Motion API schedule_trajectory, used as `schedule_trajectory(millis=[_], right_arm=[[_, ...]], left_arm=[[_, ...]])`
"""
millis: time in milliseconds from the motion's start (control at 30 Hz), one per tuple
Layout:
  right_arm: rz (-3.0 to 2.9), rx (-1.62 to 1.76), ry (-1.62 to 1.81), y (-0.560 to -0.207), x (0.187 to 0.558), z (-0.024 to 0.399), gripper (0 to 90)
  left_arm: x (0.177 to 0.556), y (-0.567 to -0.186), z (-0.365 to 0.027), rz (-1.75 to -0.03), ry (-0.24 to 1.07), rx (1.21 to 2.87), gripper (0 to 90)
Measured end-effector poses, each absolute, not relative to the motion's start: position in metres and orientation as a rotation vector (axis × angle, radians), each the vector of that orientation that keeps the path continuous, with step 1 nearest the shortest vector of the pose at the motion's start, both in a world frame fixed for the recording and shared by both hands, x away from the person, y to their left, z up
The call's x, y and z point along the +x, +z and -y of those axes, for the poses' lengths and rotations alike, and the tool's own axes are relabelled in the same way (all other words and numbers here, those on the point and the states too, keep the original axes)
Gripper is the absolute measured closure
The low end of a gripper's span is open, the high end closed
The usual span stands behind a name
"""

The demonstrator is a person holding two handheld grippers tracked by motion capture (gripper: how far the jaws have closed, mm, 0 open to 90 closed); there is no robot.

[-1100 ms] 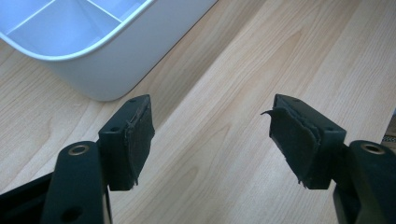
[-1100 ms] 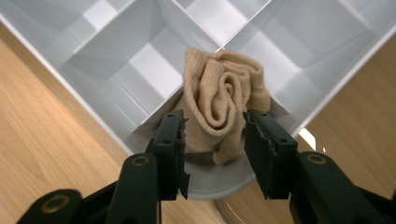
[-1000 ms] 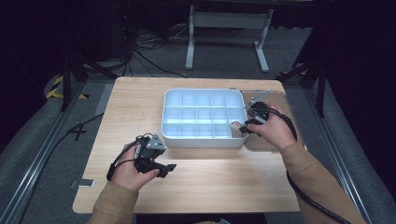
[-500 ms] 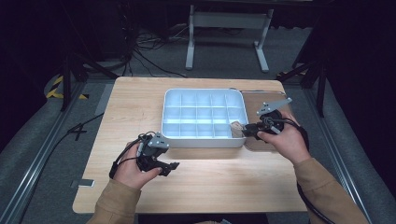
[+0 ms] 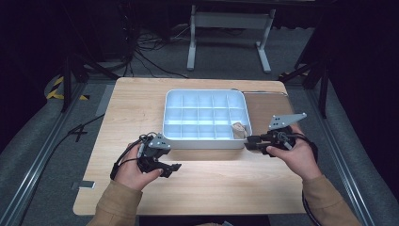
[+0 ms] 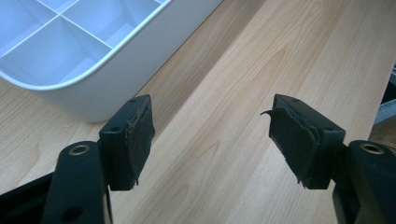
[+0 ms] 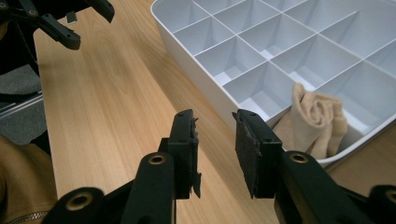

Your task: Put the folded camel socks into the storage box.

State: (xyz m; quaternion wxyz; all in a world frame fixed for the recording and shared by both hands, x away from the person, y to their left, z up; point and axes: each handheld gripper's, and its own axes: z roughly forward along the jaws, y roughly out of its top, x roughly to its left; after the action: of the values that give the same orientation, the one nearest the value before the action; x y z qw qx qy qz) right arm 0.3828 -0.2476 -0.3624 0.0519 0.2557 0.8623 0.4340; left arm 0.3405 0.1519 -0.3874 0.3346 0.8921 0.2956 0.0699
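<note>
Left gripper [image 5: 175, 166] rests low on the wooden table [image 5: 141, 103], jaws spread wide with nothing between them; the white divided tray [image 5: 205, 141] lies ahead of it and to its left in the left gripper view. Right gripper [image 5: 248, 142] sits just outside the tray's near right corner, jaws parted by a narrow gap and empty. The rolled beige sock [image 7: 317, 119] lies in the corner compartment just ahead of and to the right of those jaws, clear of them. The placing looks done, with the release step in hand. The next move, as I judge it, calls for drawing the right gripper away without snagging the rim. No brand, label or writing can be read
</note>
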Motion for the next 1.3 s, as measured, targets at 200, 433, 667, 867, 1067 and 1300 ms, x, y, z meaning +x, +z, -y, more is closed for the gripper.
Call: schedule_trajectory(millis=[200, 433, 667, 867, 1067, 1300], right_arm=[[-2.626, 0.777, 1.320, -0.381, 0.371, 0.244, 66.2], [-2.653, 0.751, 1.276, -0.392, 0.367, 0.240, 63.7], [-2.675, 0.711, 1.286, -0.408, 0.364, 0.235, 62.5], [-2.694, 0.691, 1.254, -0.442, 0.363, 0.233, 61.9], [-2.728, 0.670, 1.195, -0.457, 0.360, 0.230, 59.1], [-2.747, 0.603, 1.186, -0.464, 0.351, 0.217, 55.7]], left_arm=[[0.342, -0.388, -0.151, -0.766, 0.186, 2.334, 31.5], [0.341, -0.391, -0.151, -0.776, 0.168, 2.346, 31.5], [0.343, -0.397, -0.147, -0.769, 0.150, 2.371, 31.6], [0.344, -0.405, -0.145, -0.769, 0.127, 2.407, 31.9], [0.346, -0.412, -0.144, -0.781, 0.109, 2.422, 31.7], [0.345, -0.415, -0.146, -0.774, 0.112, 2.442, 31.5]])
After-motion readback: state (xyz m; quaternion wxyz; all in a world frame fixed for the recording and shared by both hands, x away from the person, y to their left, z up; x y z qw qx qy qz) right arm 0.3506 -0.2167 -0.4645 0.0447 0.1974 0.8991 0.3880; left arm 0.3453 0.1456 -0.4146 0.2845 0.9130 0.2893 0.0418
